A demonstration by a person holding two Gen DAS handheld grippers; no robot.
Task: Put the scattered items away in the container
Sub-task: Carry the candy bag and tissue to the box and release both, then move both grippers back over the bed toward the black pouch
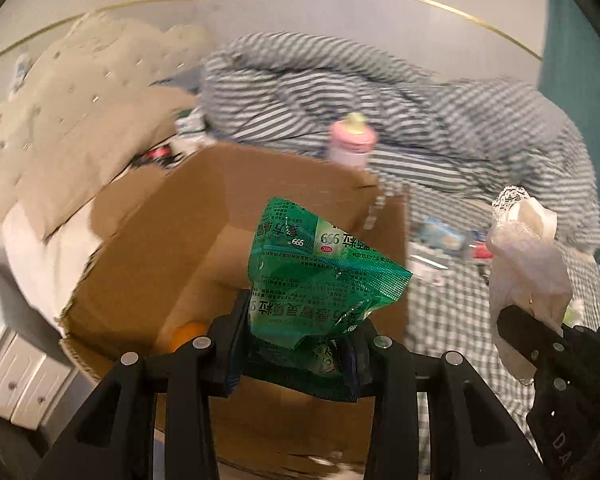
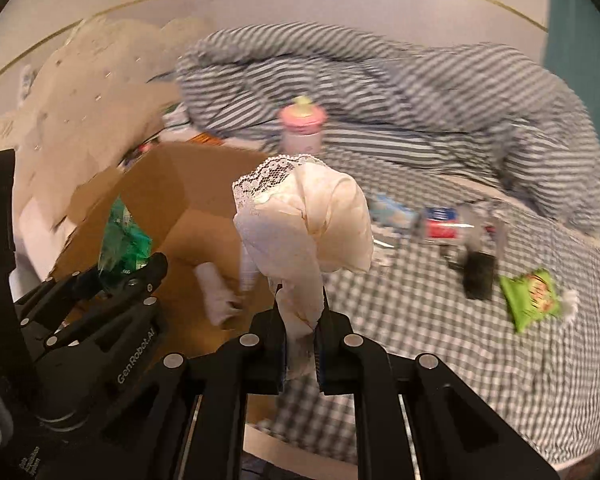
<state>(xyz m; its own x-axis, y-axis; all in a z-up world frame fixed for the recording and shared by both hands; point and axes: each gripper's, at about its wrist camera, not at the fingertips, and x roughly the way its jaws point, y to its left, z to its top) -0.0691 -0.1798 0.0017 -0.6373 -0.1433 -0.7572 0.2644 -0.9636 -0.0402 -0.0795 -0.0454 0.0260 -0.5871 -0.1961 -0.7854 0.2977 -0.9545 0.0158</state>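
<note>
Left gripper (image 1: 296, 344) clamped a crinkled green foil sachet (image 1: 320, 276) over the open brown cardboard box (image 1: 160, 260); right gripper (image 2: 300, 344) pinched a cream lace-edged cloth (image 2: 308, 216). Snack packets remained at three o'clock on the checked bed (image 2: 440, 340).

"999" on green sachet (image 1: 324, 276); "GenRobot.AI" on left gripper (image 2: 122, 276); other print seemingly illegible.

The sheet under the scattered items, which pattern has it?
Sheet: small grey and white checks, best in the right wrist view.
</note>
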